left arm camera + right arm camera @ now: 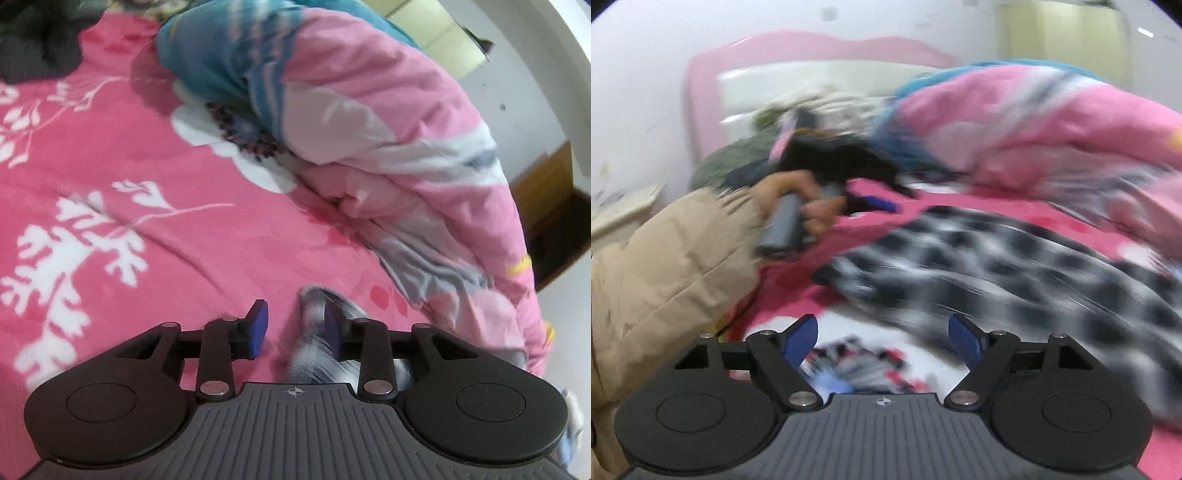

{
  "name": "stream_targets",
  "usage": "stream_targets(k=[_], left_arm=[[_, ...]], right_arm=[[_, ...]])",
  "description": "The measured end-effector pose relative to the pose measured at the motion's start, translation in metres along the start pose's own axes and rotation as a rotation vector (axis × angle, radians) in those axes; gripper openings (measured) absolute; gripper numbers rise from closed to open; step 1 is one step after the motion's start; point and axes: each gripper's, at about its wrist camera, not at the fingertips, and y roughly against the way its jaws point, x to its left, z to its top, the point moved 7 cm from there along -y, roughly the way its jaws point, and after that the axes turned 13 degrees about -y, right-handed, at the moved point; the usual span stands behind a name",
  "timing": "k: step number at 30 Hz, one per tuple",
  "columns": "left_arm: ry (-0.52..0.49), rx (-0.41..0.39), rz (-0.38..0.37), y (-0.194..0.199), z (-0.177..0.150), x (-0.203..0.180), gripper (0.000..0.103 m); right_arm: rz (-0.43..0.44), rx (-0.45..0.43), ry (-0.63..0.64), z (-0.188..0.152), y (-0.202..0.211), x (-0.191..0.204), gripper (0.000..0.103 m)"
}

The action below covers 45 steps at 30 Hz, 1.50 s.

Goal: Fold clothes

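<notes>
A bed fills the room, spread with a pink sheet printed with white leaves and flowers. A pink and teal quilt lies bunched along one side. The pink headboard with its cream padded panel stands against a plain white wall. A pale yellow cabinet stands in the corner, and a wooden cabinet beside the bed.

Pink floral bedsheet; bundled pink-teal quilt; pink headboard; pale wardrobe.
</notes>
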Motion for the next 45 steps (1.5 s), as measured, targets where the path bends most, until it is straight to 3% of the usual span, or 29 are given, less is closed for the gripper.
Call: stream_targets(k=[3,9,12,15,21,24,27,28,30,33,36,39,42,45], left_arm=[[-0.05,-0.01,0.038,0.017,-0.018,-0.014,0.042],[-0.129,-0.015,0.088,0.059,-0.061,-0.046,0.045],[-0.176,-0.029,0.122,0.08,-0.077,-0.063,0.047],[-0.221,-0.1,0.145,0.097,-0.086,-0.077,0.053],[-0.261,-0.191,0.123,0.063,-0.074,-0.093,0.056],[-0.191,-0.184,0.085,0.047,-0.069,-0.084,0.055],[-0.205,-0.304,0.038,0.045,-0.046,-0.079,0.056],[-0.171,-0.309,0.017,0.039,-0.039,-0.076,0.056],[-0.098,-0.283,-0.004,0.029,-0.033,-0.072,0.056],[-0.125,-0.253,-0.014,0.039,-0.046,-0.079,0.056],[-0.143,-0.231,-0.005,0.059,-0.062,-0.076,0.057],[-0.143,-0.22,0.033,0.064,-0.069,-0.065,0.058],[-0.074,-0.16,0.071,0.059,-0.07,-0.053,0.058],[0.004,-0.161,0.025,0.066,-0.067,-0.052,0.058]], right_arm=[[-0.048,-0.067,-0.17,0.008,0.045,-0.042,0.082],[-0.142,-0.161,-0.428,0.007,0.107,-0.104,0.082],[-0.123,-0.201,-0.509,0.002,0.122,-0.116,0.081],[-0.086,-0.24,-0.581,-0.003,0.13,-0.127,0.08],[0.049,-0.346,-0.539,0.029,0.096,-0.145,0.076],[0.052,-0.387,-0.52,0.031,0.073,-0.16,0.073],[0.032,-0.369,-0.427,0.037,0.053,-0.165,0.072],[0.017,-0.36,-0.392,0.04,0.047,-0.167,0.071],[-0.014,-0.373,-0.388,0.038,0.054,-0.165,0.07],[0.028,-0.456,-0.453,0.025,0.091,-0.155,0.071],[0.018,-0.511,-0.414,0.014,0.112,-0.137,0.073],[-0.02,-0.48,-0.407,0.01,0.102,-0.134,0.072],[-0.08,-0.441,-0.387,0.013,0.091,-0.132,0.068],[-0.076,-0.438,-0.398,0.021,0.088,-0.128,0.068]])
